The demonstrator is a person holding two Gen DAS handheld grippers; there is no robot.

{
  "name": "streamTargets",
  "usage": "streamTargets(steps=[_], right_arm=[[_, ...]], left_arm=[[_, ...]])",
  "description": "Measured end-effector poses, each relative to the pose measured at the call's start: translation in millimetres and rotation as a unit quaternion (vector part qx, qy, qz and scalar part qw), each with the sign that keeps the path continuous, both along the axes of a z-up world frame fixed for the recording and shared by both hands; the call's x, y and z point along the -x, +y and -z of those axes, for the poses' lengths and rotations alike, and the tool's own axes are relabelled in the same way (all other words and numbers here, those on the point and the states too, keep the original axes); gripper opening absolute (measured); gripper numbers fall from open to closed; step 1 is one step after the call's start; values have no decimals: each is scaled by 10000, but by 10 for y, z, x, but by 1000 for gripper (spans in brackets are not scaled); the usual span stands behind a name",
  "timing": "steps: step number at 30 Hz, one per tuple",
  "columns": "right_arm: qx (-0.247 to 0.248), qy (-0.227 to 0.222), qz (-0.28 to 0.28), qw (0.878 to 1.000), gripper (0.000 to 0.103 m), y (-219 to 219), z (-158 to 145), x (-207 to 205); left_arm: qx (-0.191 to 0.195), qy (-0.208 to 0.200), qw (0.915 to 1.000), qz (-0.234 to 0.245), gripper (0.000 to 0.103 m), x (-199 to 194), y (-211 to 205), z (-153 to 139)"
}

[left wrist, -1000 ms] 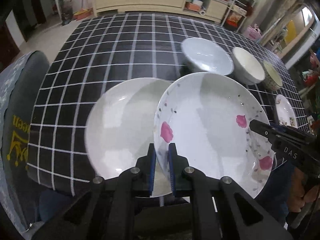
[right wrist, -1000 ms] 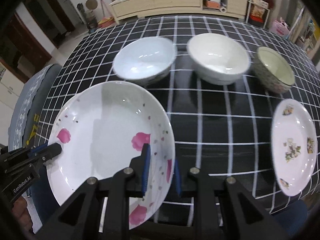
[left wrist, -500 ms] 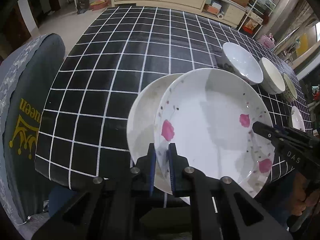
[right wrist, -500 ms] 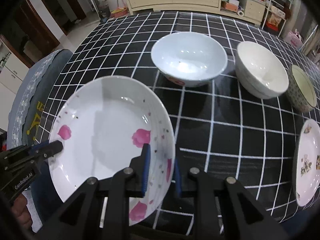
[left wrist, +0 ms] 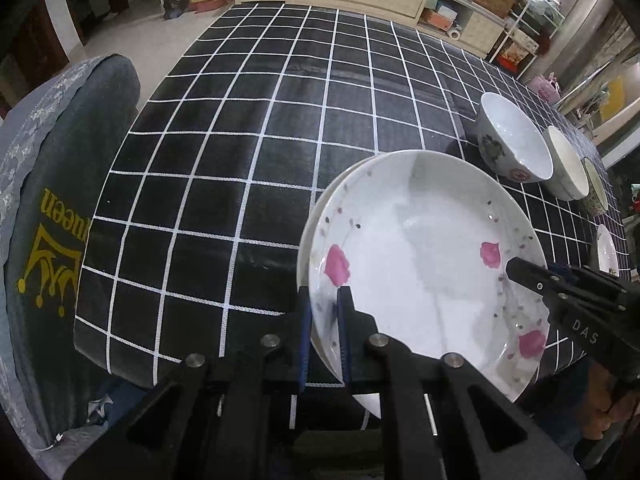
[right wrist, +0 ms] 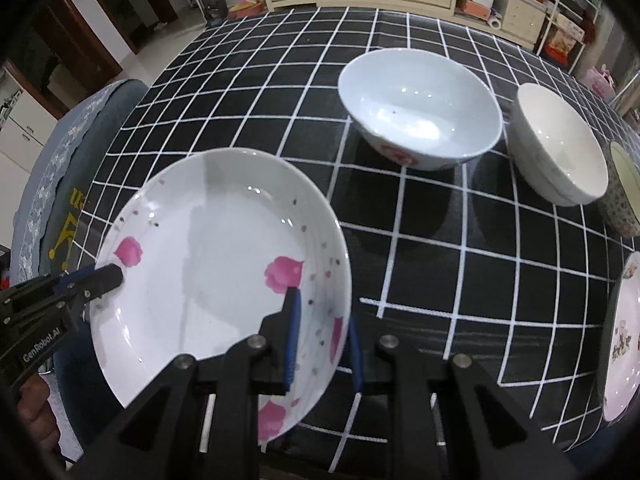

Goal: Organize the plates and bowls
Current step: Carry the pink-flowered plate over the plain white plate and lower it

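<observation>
L claw & R claw are both pinching opposite rims of the glossy round white pink-flowered plate, hovering it over a plain white plate w/ edge peeking under; smooth white bowls sitting beyond R claw on black checked cloth.

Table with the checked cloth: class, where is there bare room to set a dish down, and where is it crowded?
Bare cloth spans the far and left side, from the padded chair across to the pale blue bowl. The right side is crowded: that bowl, the cream bowl, the patterned bowl and the small floral plate sit close. The pink-flower plate, gripped at both rims, fills the near edge.
</observation>
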State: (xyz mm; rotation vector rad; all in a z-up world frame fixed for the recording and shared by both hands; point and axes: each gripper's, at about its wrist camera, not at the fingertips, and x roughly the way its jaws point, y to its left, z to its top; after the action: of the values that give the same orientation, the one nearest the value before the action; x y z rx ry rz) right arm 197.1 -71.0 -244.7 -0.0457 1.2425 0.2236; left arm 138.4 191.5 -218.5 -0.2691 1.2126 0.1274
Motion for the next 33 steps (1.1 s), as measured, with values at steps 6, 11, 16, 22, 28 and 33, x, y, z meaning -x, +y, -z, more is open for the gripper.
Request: streamTargets(steps=[6,11,16,22,28,33], right_arm=[[66,45,-43,10000,26,72,50,5],[25,30,-40,10000,26,56,55,-5],[132,-3,-97,9999,26,89,74,1],[56,30,-13,10000,26,72,77,-8],[164,-131,-112,9997,26,64,-64,25],[-17,-421,-36,9991,26,-23,-275,104]], left_arm=[[46,41,10000,-78,10,-44,92,55],[-37,47,10000,-37,10,-39,52,82],[18,20,10000,-56,10,-26,71,84],[48,-8,9999,-108,10,-18,79,92],[215,-80,9995,-208,10,23,135,1],[112,-283,9993,-197,10,61,123,-185]])
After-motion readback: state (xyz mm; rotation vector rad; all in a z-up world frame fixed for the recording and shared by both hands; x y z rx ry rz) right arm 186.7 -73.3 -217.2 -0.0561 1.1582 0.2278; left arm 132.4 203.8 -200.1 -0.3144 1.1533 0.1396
